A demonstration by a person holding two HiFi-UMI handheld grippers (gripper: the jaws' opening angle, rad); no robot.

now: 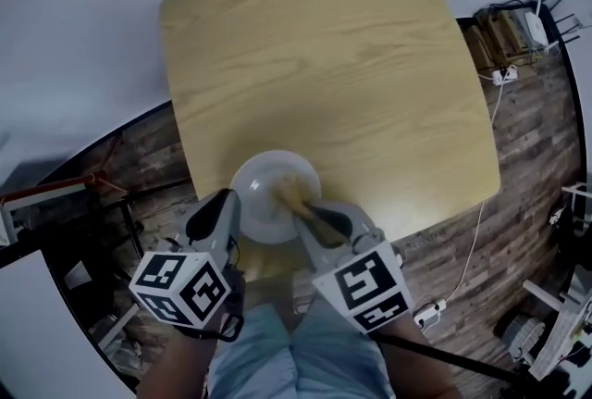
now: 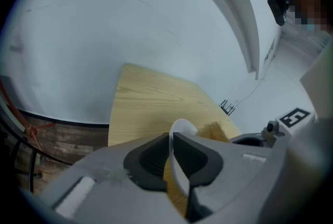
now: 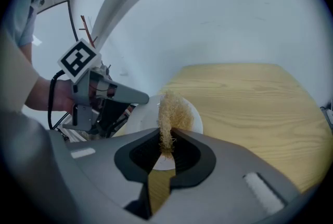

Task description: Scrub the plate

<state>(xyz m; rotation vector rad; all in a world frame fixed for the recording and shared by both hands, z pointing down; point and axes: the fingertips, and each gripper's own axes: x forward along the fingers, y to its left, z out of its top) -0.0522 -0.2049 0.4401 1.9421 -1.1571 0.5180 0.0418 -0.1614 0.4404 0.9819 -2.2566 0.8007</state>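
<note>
A white plate [image 1: 264, 193] sits at the near edge of the wooden table [image 1: 342, 64]. My left gripper [image 1: 233, 203] is shut on the plate's left rim; in the left gripper view the thin white rim [image 2: 178, 153] runs between the dark pads [image 2: 151, 158]. My right gripper [image 1: 310, 214] is shut on a tan fibrous scrubber [image 1: 291, 192], which rests on the plate's right half. In the right gripper view the scrubber [image 3: 170, 116] stands up from the jaws over the plate [image 3: 193, 119], with the left gripper [image 3: 138, 98] at the plate's far rim.
The table's far part shows bare wood. A wood-plank floor [image 1: 518, 138] lies to the right with a white cable [image 1: 481, 221] and a power strip [image 1: 427, 315]. Red and metal frame parts [image 1: 55, 193] stand at the left. White wall lies behind the table.
</note>
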